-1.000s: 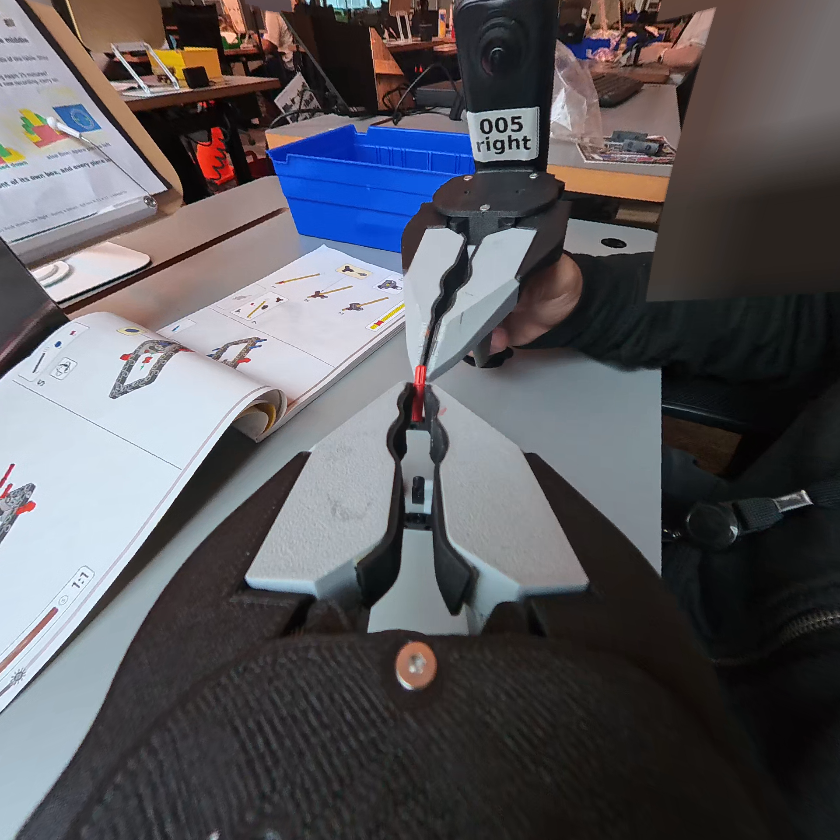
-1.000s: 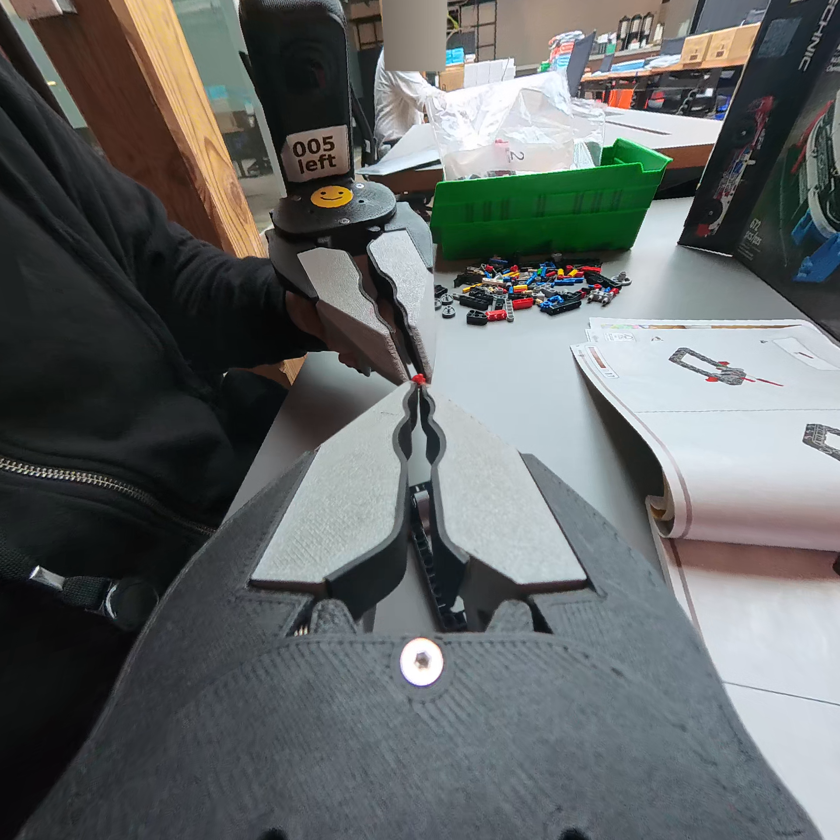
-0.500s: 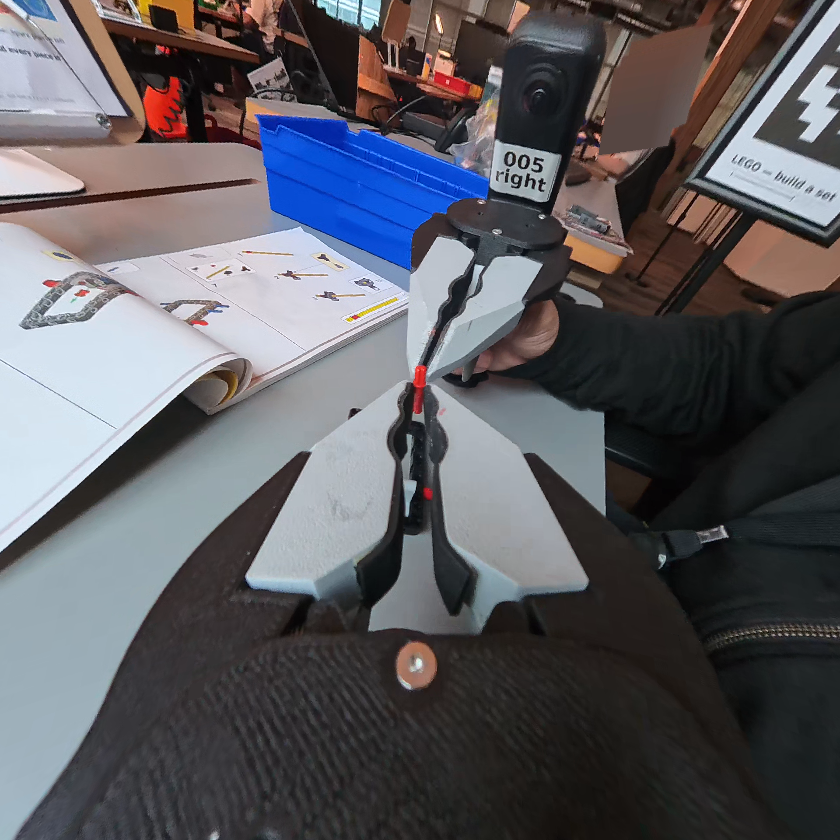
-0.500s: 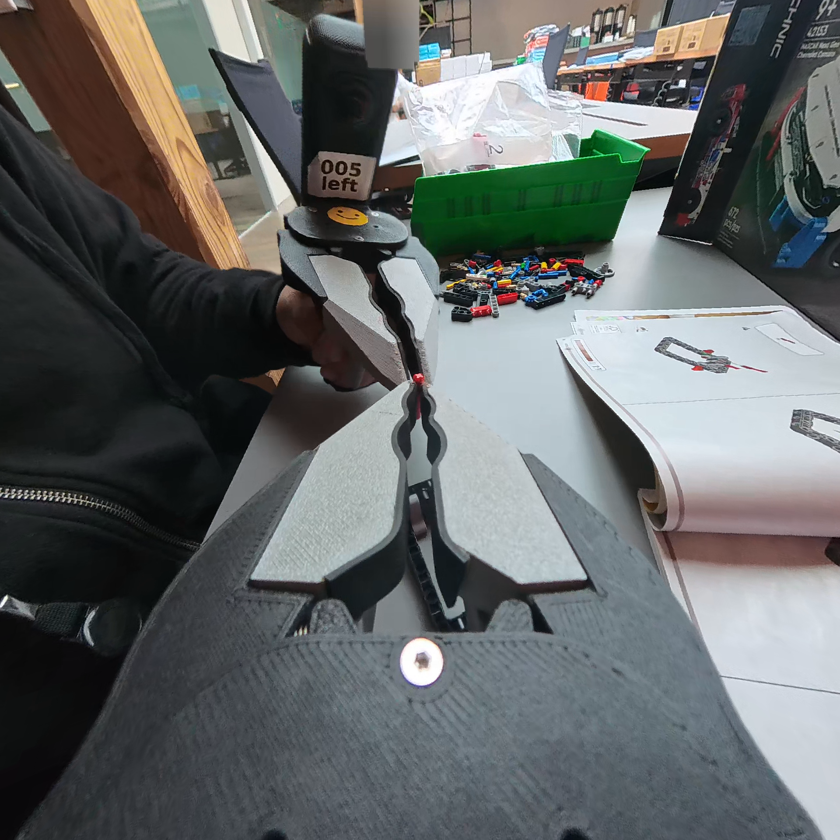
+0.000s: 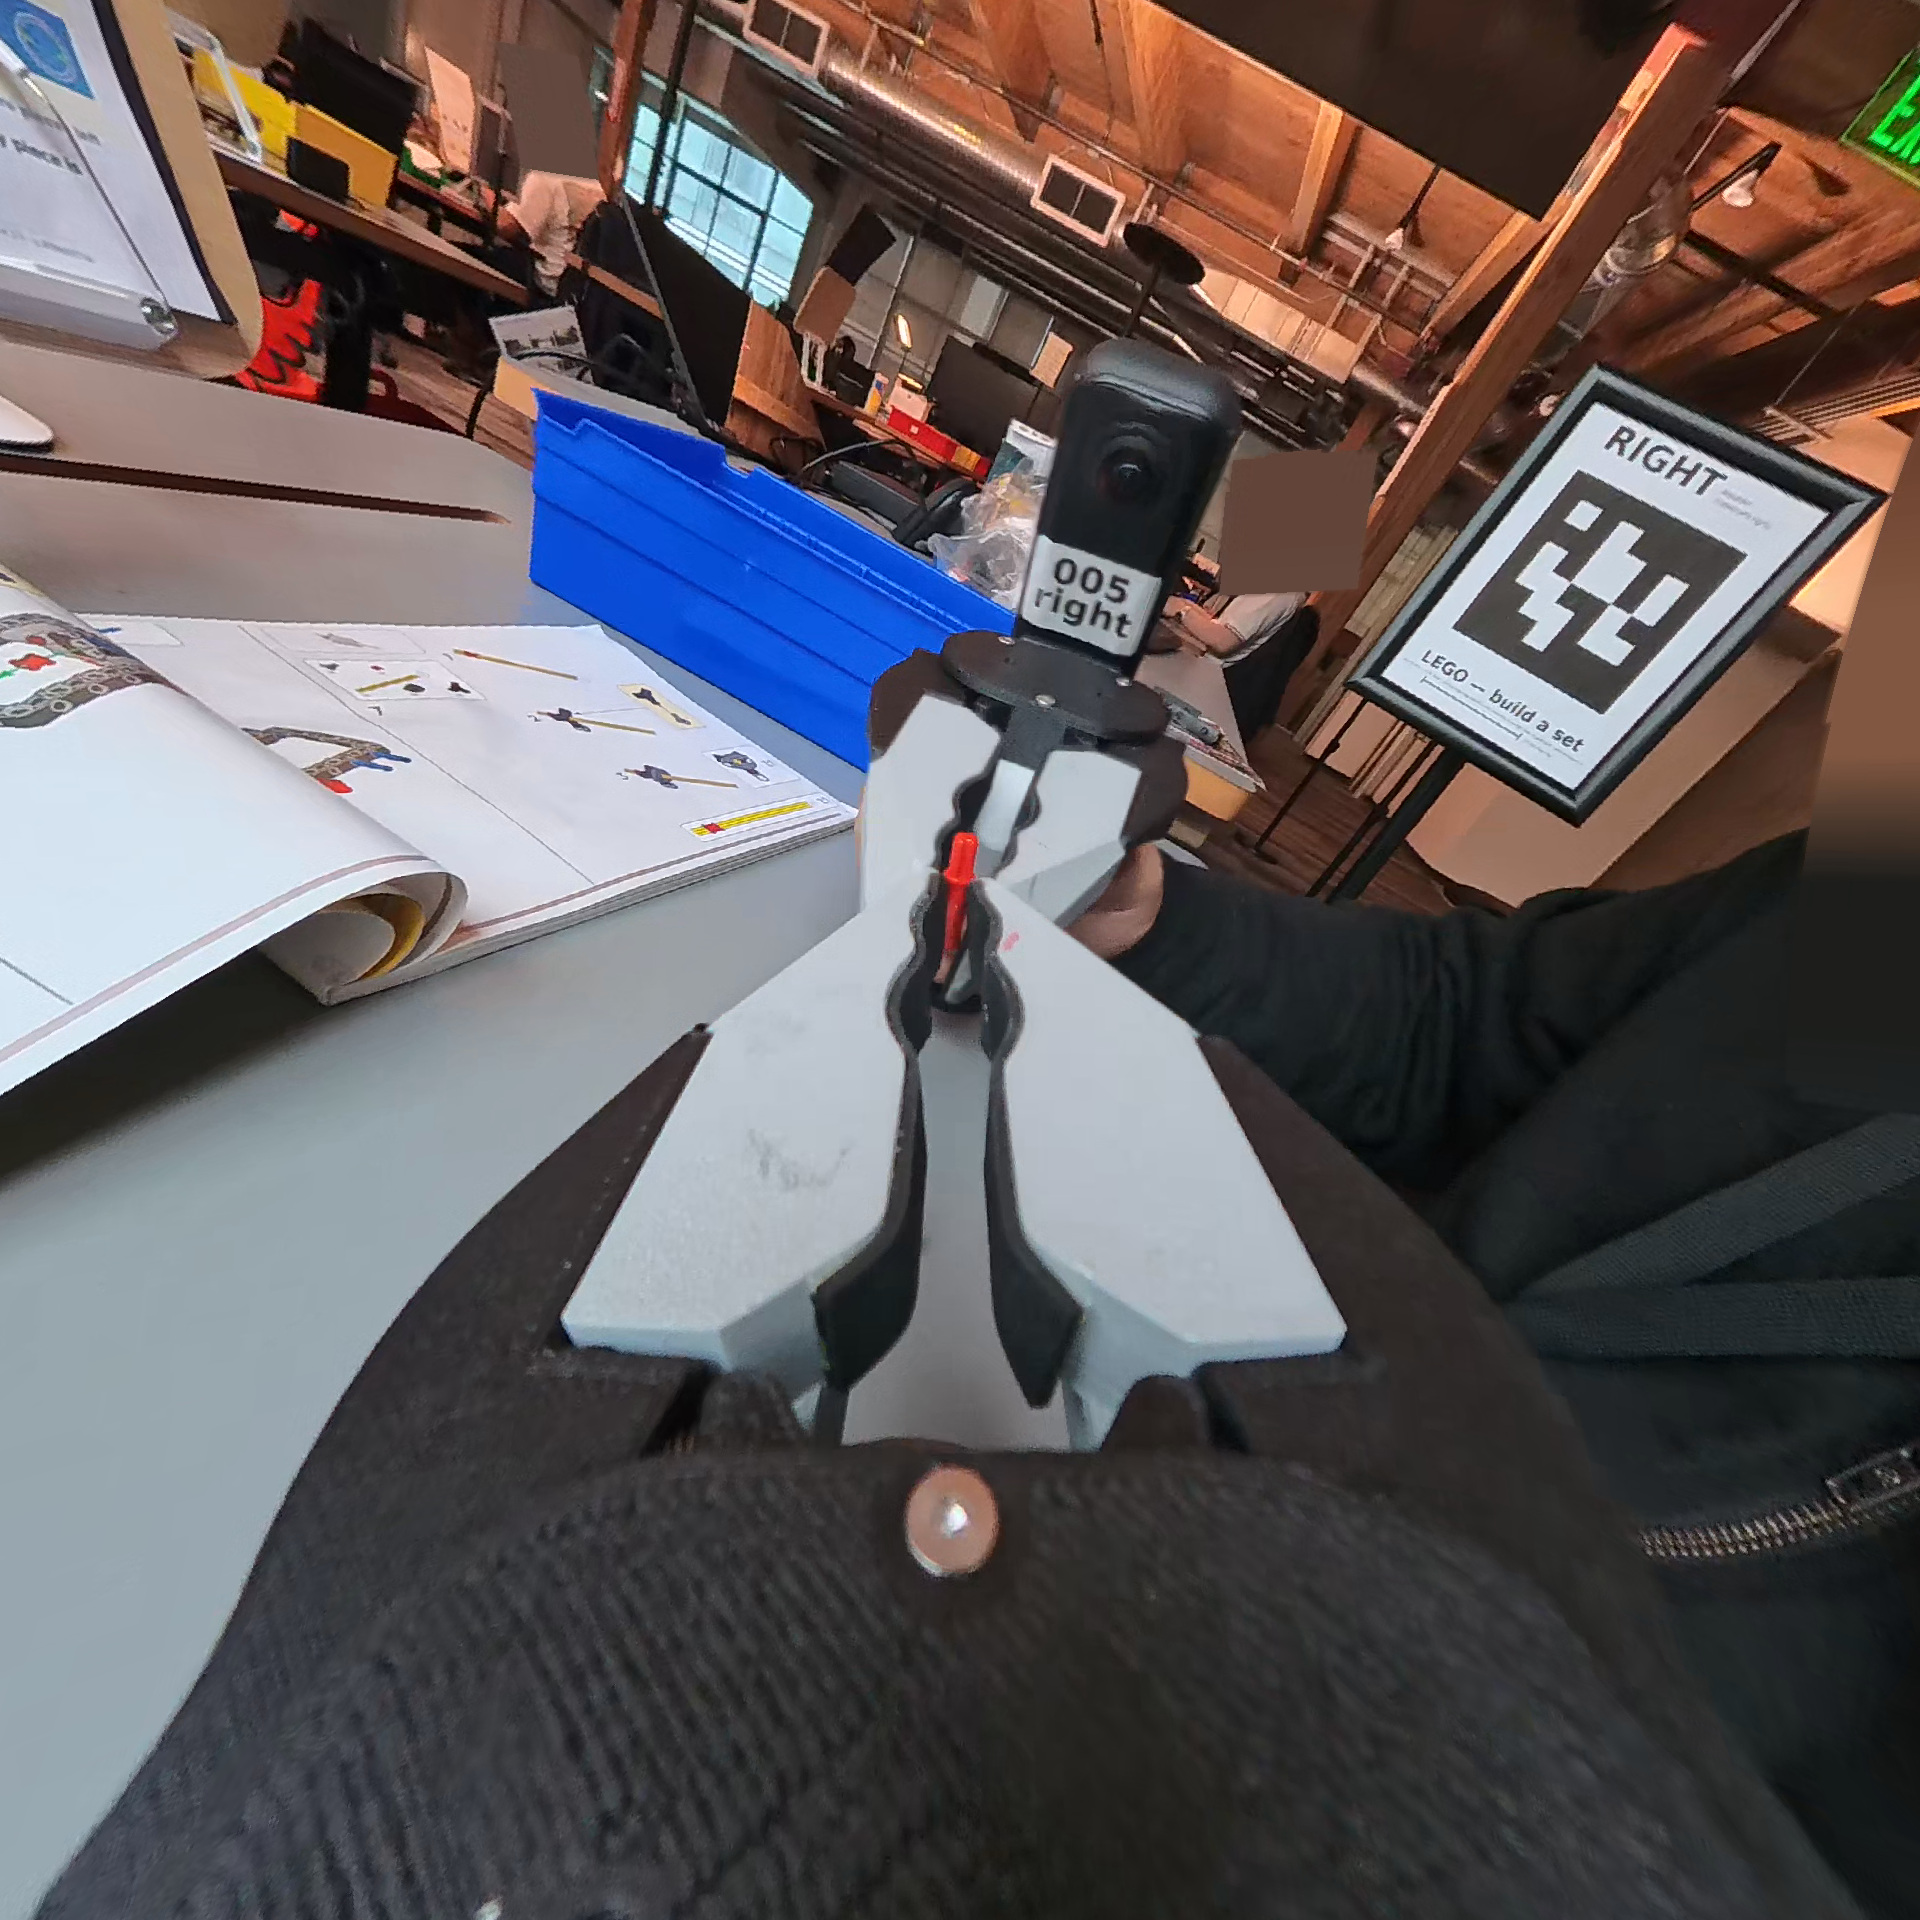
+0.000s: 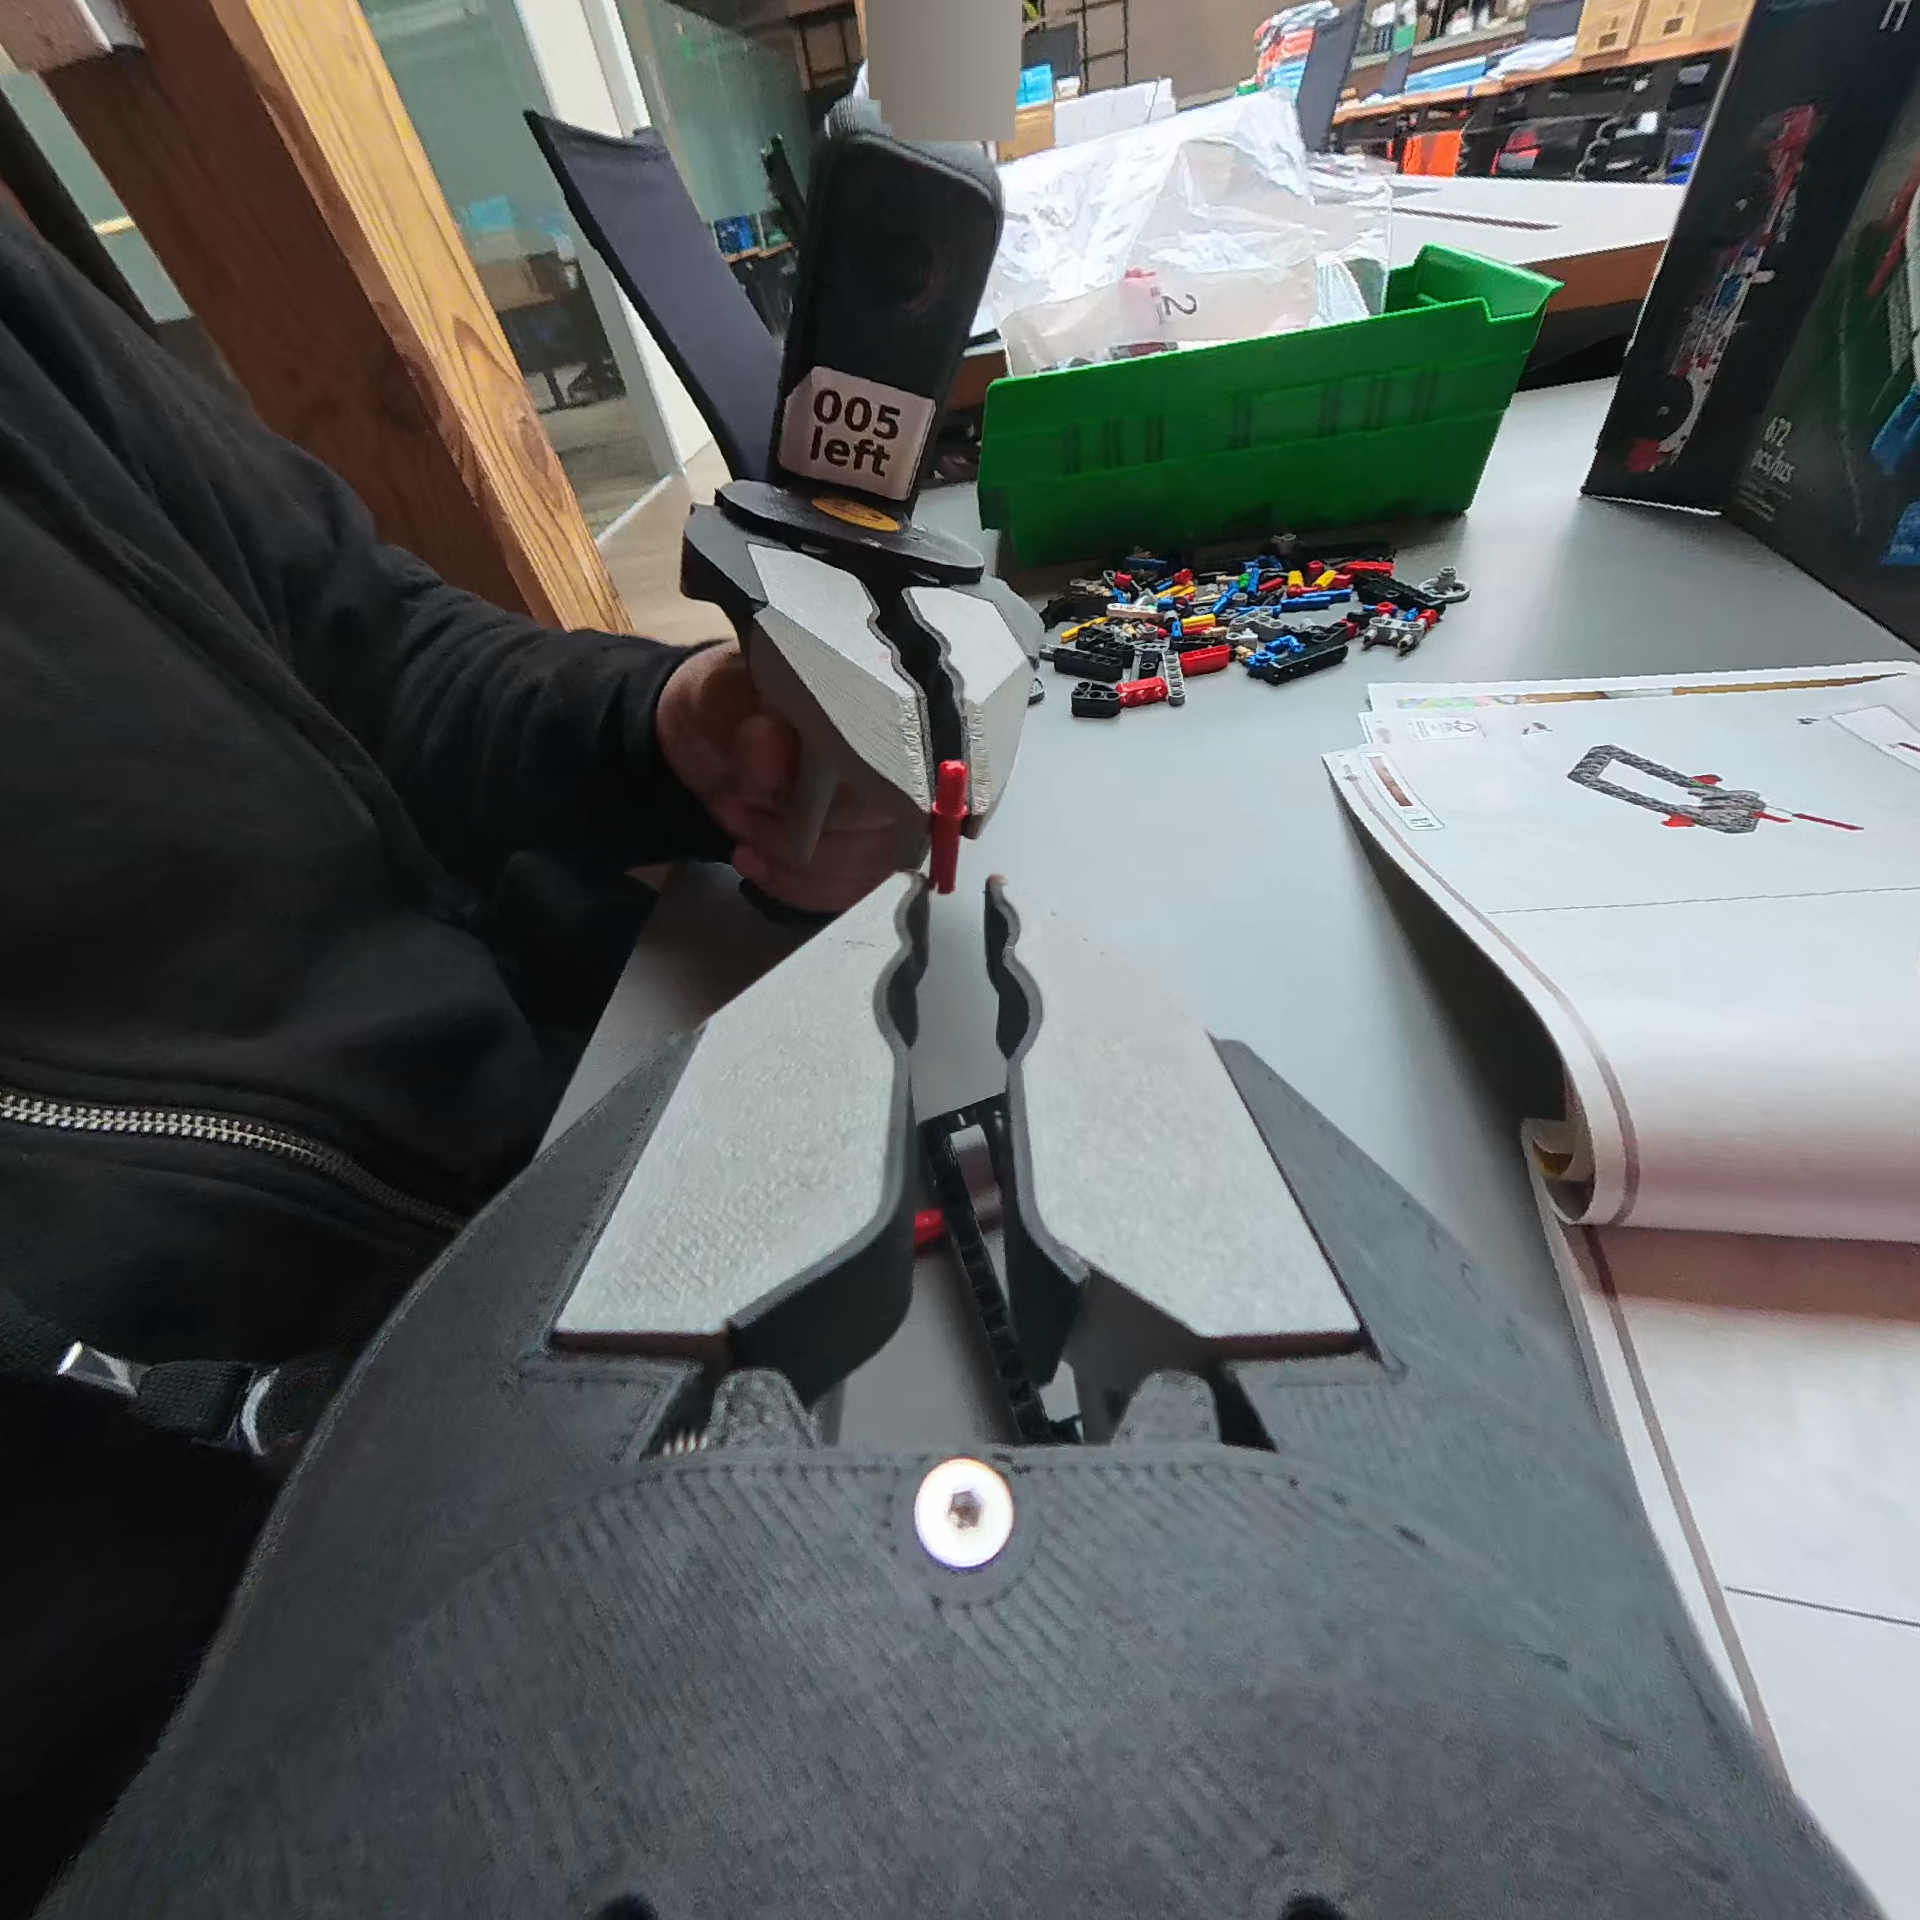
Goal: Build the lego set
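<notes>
So the handoff just happened. A second ago both tools were nose to nose, pinched on the little red axle pin [image 6: 947,826]; now the right tool [image 6: 954,883] has spread its tips and the pin stays with the left tool [image 6: 943,800], which is pressed together on it. In the left wrist view the pin [image 5: 958,896] sticks up out of the left tool's [image 5: 954,914] closed tips, with the right tool [image 5: 992,821] just behind it, tips apart.

Taking the pin as the landmark: both tools meet right at it, up off the worktop [image 6: 1226,831]. The pile of loose parts [image 6: 1247,623] is well beyond it in front of the green bin [image 6: 1247,457], and the open instruction booklet [image 6: 1662,935] lies off to the side. A black beam [image 6: 971,1247] shows underneath, between the right tool's fingers; can't tell if it's held or just lying there.

My guess: the pin got re-gripped, so the right tool is free to hold the beam for it.
</notes>
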`<state>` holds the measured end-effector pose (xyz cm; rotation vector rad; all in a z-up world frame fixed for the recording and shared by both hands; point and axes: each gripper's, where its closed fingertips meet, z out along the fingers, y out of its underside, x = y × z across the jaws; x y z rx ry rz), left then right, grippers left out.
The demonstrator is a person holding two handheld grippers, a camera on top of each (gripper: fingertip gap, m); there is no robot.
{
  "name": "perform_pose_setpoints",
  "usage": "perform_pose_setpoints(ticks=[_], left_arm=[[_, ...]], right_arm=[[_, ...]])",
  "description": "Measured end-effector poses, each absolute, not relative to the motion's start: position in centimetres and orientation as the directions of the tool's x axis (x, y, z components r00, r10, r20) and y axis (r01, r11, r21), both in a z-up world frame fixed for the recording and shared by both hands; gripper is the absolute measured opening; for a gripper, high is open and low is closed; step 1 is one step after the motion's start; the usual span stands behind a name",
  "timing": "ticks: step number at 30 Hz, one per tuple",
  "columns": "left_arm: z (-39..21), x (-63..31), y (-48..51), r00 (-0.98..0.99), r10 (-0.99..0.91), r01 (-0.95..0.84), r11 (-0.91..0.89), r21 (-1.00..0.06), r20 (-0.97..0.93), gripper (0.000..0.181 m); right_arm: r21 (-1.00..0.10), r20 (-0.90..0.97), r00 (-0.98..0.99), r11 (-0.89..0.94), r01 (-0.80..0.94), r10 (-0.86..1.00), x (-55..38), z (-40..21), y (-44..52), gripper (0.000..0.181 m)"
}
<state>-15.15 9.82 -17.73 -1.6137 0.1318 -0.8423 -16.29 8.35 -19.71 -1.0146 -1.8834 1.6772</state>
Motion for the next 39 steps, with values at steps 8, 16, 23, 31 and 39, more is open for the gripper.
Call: perform_pose_setpoints(ticks=[8, 16, 23, 31, 39], left_arm=[[-19.9, -15.7, 9.9, 0.776, -0.477, 0.283, -0.321, -0.904, 0.412, 0.000], [-22.8, -17.2, 10.0, 0.875, -0.392, 0.095, -0.437, -0.894, 0.284, 0.015], [-23.8, -16.4, 10.5, 0.895, -0.393, 0.009, -0.461, -0.888, 0.213, 0.012], [-23.7, -16.6, 10.7, 0.899, -0.380, 0.025, -0.455, -0.890, 0.220, 0.007], [-23.2, -16.3, 10.1, 0.881, -0.451, -0.050, -0.389, -0.920, 0.142, 0.003]], right_arm=[[-0.945, -0.030, -0.576, 0.165, 0.283, 0.817, -16.6, -21.9, 9.8, 0.000], [-0.668, 0.492, -0.467, 0.663, 0.339, 0.735, -17.4, -26.1, 12.0, 0.001], [-0.561, 0.650, -0.419, 0.772, 0.298, 0.634, -17.7, -25.7, 11.9, 0.001], [-0.515, 0.709, -0.398, 0.812, 0.273, 0.583, -17.7, -25.2, 11.5, 0.001], [-0.642, 0.609, -0.440, 0.736, 0.216, 0.660, -17.3, -24.7, 10.7, 0.002]])
